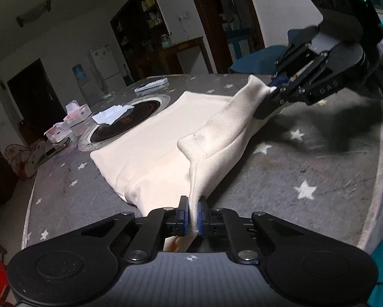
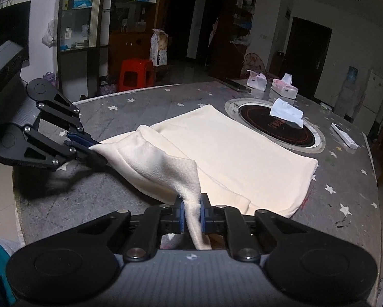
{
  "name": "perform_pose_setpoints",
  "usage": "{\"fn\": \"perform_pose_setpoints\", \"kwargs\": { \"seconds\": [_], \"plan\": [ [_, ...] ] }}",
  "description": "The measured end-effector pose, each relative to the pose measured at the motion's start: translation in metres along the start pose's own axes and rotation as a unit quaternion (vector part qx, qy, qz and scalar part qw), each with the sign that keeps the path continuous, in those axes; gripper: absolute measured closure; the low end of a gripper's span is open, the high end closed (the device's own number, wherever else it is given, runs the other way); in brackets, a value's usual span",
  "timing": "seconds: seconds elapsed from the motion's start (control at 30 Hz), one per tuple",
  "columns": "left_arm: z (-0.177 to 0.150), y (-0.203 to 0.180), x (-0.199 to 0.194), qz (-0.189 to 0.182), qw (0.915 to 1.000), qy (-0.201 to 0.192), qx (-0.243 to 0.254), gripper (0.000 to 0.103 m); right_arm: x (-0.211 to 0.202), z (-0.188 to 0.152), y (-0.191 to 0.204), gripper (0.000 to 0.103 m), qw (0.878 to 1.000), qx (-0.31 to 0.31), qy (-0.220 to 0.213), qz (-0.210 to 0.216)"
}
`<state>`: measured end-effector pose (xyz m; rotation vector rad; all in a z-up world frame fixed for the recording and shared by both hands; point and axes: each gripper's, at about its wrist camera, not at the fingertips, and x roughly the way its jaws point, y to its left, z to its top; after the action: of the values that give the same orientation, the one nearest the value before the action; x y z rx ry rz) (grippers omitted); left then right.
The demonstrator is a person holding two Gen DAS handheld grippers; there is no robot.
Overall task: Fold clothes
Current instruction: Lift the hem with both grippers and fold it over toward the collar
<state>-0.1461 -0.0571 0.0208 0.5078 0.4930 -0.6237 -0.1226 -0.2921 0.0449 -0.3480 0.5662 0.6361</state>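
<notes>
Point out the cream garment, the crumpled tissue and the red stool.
cream garment [image 2: 242, 153], right wrist view, flat middle panel.
crumpled tissue [image 2: 286, 112], right wrist view, its centre.
red stool [image 2: 135, 74], right wrist view, front face.

Right wrist view: garment [image 2: 232, 153] lies at frame centre on the counter [image 2: 345, 184]; burner [image 2: 276, 128] behind it at upper right, a tissue [image 2: 286, 112] on the burner, two boxes [image 2: 270, 83] farther back. Left tool [image 2: 95, 147] at left, right tool [image 2: 191, 209] at bottom centre, each at a garment corner.

A grey star-printed table [image 2: 345, 179] carries a cream garment [image 2: 232, 158], two tissue boxes [image 2: 285, 88], a crumpled tissue [image 2: 286, 112] on its central hotplate [image 2: 276, 130].
</notes>
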Motion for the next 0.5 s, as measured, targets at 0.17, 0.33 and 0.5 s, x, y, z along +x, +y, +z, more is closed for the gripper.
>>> {"fn": "perform_pose_setpoints", "kwargs": {
  "seconds": [0.17,0.33,0.5],
  "plan": [
    [0.002,-0.003,-0.022,-0.020,0.9996,-0.008,-0.017,0.096,-0.026,-0.003,0.009,0.093,1.000,-0.009,-0.006,0.012],
    [0.002,-0.012,-0.066,-0.051,0.9979,-0.016,-0.037,0.096,-0.064,-0.005,0.027,0.093,0.999,-0.015,0.005,0.044],
    [0.008,-0.022,-0.111,-0.074,0.9955,-0.031,-0.051,0.096,-0.112,-0.004,0.053,0.094,0.997,-0.025,0.015,0.074]
  ]
}}
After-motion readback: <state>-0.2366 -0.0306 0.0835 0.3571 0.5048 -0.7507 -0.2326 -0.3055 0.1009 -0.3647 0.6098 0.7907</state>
